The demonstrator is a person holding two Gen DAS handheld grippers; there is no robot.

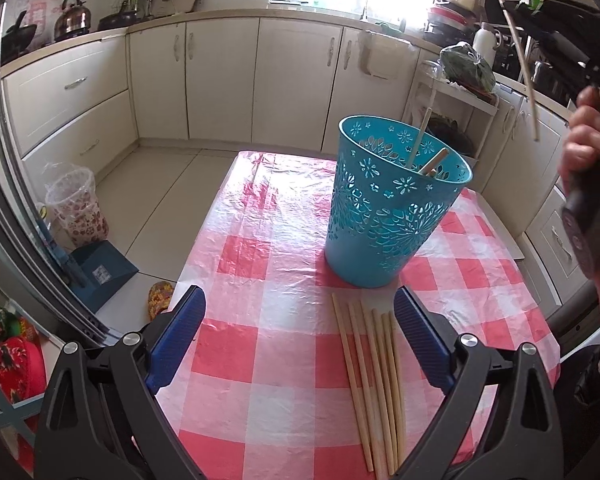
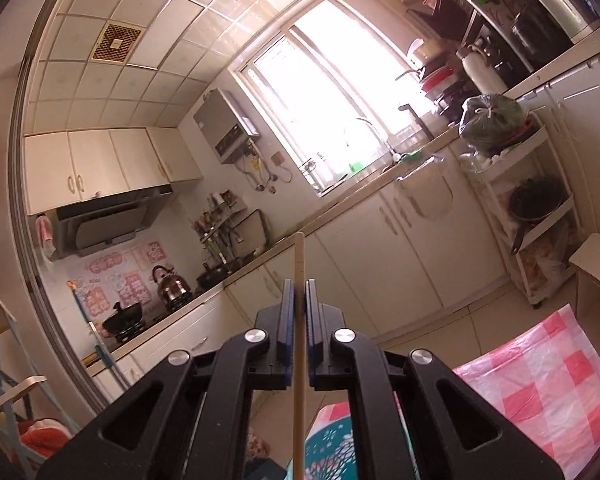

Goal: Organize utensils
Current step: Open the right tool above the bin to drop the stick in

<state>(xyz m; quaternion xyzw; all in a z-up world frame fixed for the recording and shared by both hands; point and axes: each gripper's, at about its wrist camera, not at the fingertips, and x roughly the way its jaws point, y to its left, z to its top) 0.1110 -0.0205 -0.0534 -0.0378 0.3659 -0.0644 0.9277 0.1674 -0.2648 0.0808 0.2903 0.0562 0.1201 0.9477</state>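
Note:
A teal perforated basket (image 1: 392,208) stands on the pink checked tablecloth (image 1: 280,280) and holds two sticks (image 1: 430,160). Several wooden chopsticks (image 1: 374,380) lie on the cloth in front of it, between my left fingers. My left gripper (image 1: 300,336) is open and empty, low over the cloth. My right gripper (image 2: 299,300) is shut on one chopstick (image 2: 299,340), which points up past the fingertips. In the left wrist view that chopstick (image 1: 520,64) hangs tilted, high and to the right of the basket. The basket's rim shows below the right gripper (image 2: 332,444).
White kitchen cabinets (image 1: 220,80) run behind the table, with a stove and kettle (image 1: 73,16) at the left and a white rack (image 2: 532,208) with bags at the right. A lined bin (image 1: 76,204) and blue dustpan (image 1: 100,272) stand on the floor left of the table.

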